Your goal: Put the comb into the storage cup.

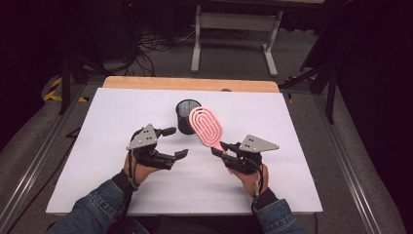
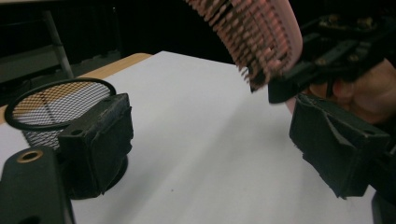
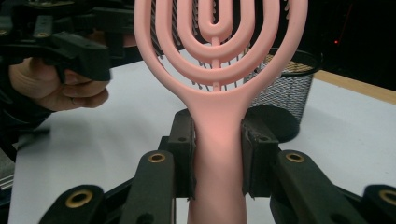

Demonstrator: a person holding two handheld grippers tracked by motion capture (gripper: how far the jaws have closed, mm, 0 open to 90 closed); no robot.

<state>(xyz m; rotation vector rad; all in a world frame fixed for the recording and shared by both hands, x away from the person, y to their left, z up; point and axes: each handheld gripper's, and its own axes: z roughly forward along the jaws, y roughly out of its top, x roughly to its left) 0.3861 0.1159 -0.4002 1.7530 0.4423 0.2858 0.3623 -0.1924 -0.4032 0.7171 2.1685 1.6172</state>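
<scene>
The right tongs [image 1: 217, 149] pinch the pink hairbrush [image 1: 206, 126] by its handle, lifted; the left tongs [image 1: 175, 142] are spread and empty. Placing the brush in the mesh cup [image 1: 187, 115] at 11 o'clock probably remains.

grey floor [image 1: 234, 58], white table frame [image 1: 236, 22], cables [image 1: 151, 46]

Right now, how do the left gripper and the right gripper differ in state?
The right gripper is shut on the pink hairbrush handle; the left gripper is open, holding nothing. The right gripper lifts the hairbrush head toward the mesh cup; the left gripper waits beside it. Both are hand-held above the white board.
</scene>
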